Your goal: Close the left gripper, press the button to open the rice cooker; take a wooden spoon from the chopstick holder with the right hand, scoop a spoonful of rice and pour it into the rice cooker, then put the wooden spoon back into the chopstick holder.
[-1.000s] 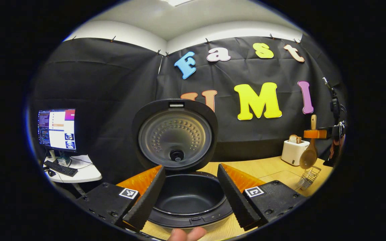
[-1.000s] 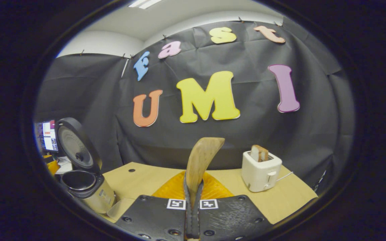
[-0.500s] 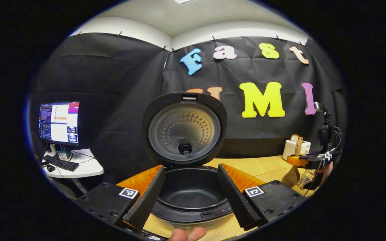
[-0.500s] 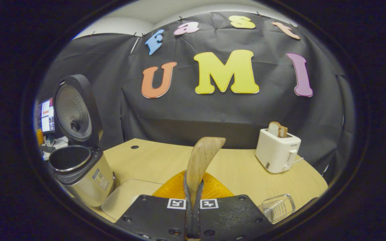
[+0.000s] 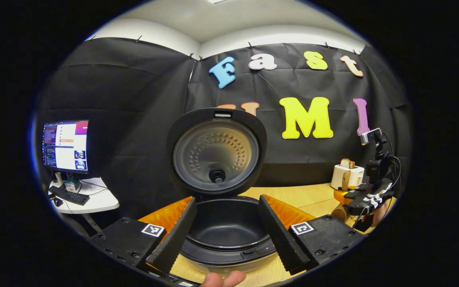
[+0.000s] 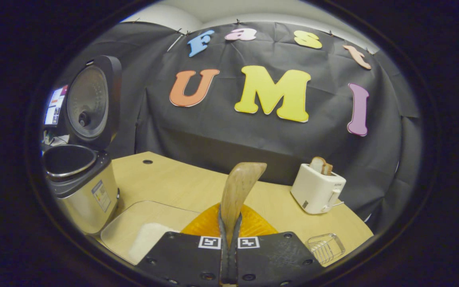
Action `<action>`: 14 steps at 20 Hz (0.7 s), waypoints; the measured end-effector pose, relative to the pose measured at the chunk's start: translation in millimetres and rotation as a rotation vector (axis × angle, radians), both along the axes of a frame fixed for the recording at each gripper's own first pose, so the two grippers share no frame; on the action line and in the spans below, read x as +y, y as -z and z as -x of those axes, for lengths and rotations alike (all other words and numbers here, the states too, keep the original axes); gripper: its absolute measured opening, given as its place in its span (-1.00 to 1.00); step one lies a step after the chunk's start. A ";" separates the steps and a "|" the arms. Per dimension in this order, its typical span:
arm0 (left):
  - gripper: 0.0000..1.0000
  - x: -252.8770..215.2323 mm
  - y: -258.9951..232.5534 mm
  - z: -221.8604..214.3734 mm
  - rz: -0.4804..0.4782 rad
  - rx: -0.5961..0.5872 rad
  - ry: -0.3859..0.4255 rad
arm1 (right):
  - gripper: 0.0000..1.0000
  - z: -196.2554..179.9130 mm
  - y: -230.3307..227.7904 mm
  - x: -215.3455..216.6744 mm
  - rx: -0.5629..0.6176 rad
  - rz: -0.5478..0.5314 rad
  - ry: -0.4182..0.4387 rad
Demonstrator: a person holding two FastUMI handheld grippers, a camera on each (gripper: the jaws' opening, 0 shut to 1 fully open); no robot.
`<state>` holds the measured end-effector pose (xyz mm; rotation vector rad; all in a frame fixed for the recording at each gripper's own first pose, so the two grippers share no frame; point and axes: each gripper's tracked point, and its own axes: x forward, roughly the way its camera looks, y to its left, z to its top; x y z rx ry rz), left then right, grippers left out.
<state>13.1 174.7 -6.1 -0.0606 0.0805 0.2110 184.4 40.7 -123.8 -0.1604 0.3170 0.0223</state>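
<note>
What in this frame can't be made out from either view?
- Wooden spoon, right gripper view: the handle is hidden between the right gripper's fingers.
- Clear tray, right gripper view: the near edge is cut off by the gripper body, and the white patch in it is too blurred to identify.
- Rice cooker, left gripper view: its front is hidden by the open left gripper's fingers.

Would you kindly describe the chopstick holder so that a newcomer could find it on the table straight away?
Start at the wooden table and find the white toaster near its far right edge. In the right gripper view, the chopstick holder lies nearer the camera than the toaster, close to the table's front edge. It is a small wire basket you can see through, unlike the solid toaster and rice cooker.
</note>
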 end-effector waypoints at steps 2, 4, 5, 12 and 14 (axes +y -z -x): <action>0.99 0.4 0.9 0.0 0.003 0.007 0.003 | -0.99 0.0 3.9 15.2 0.027 -0.053 -0.019; 0.99 6.2 -1.6 2.5 -0.003 0.000 -0.009 | -0.99 -1.8 6.3 26.5 0.049 -0.084 -0.029; 0.99 9.0 -1.1 3.5 0.000 0.001 -0.018 | -0.99 -2.7 8.4 30.8 0.062 -0.103 -0.032; 0.98 15.3 -2.2 6.4 0.006 0.003 -0.035 | -0.99 -9.1 15.1 58.7 0.157 -0.373 -0.050; 0.99 17.5 -2.5 7.5 -0.001 0.003 -0.040 | -0.99 -12.8 18.4 64.4 0.212 -0.547 -0.042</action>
